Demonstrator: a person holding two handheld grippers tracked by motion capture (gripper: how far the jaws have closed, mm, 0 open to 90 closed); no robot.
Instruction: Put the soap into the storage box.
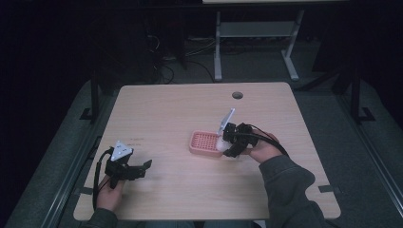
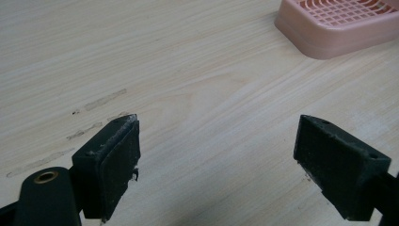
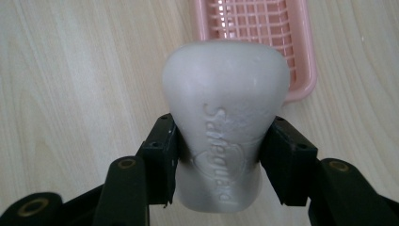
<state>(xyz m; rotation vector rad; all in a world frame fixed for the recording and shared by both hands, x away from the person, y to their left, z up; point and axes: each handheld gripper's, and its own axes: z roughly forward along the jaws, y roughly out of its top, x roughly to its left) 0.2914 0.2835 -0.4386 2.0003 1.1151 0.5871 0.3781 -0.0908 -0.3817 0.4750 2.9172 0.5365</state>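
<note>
A white bar of soap (image 3: 226,127) with raised lettering sits pinched between the jaws of my right gripper (image 3: 219,157), which is shut on it. In the high view the right gripper (image 1: 228,145) holds the soap (image 1: 221,145) just over the near right edge of a pink slotted soap dish (image 1: 203,142). The pink dish (image 3: 263,28) lies beyond the soap in the right gripper view. My left gripper (image 1: 140,168) rests low at the table's front left, open, with bare wood between its jaws (image 2: 216,160). The dish's corner (image 2: 329,23) is at the top right of the left gripper view.
The light wooden table (image 1: 166,109) has a round cable hole (image 1: 237,95) near its far edge. Faint scuff marks (image 2: 94,101) streak the wood ahead of the left jaws. A desk frame (image 1: 256,42) and cables stand on the dark floor behind.
</note>
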